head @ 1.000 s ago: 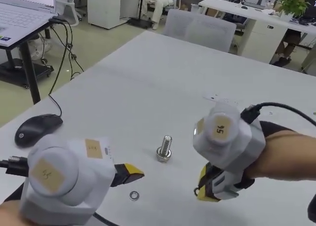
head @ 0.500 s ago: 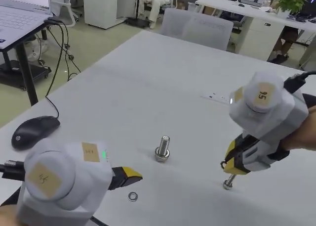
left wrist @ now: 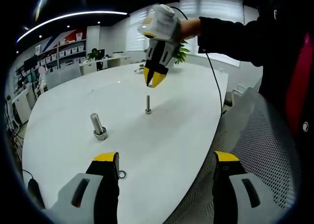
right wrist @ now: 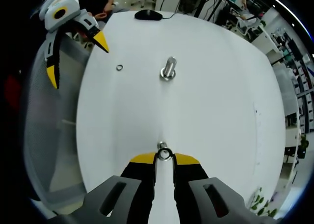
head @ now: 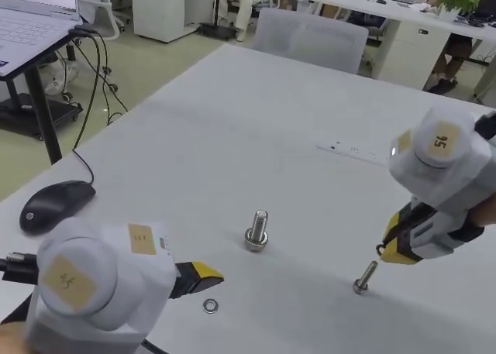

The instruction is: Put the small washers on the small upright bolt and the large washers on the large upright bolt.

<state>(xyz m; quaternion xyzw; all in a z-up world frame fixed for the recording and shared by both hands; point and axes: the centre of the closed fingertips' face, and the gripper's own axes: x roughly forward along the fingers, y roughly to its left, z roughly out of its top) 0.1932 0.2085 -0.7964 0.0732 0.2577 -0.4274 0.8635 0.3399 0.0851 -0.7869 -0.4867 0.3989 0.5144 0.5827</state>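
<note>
At the foot of the large bolt a wider metal collar rests on the smooth white counter, and we cannot make out how many washers, if any, make it up. The bolt is bright steel, threaded, and stands upright. To its right, well apart, the small bolt is a thin grey shaft. In the left gripper view it stands upright. Seen end-on in the right gripper view it reads as a small ring, so we cannot tell a washer from its head. Near the large bolt, on the side toward us, one loose washer lies flat, a thin shiny ring. The left tool is spread wide and grasps nothing, one yellow tip just beside that washer. The right tool hangs above the small bolt, clear of it, its jaws drawn close with a slit of counter between. Whether its tips meet we cannot tell. A black mouse lies far left of the large bolt.
</note>
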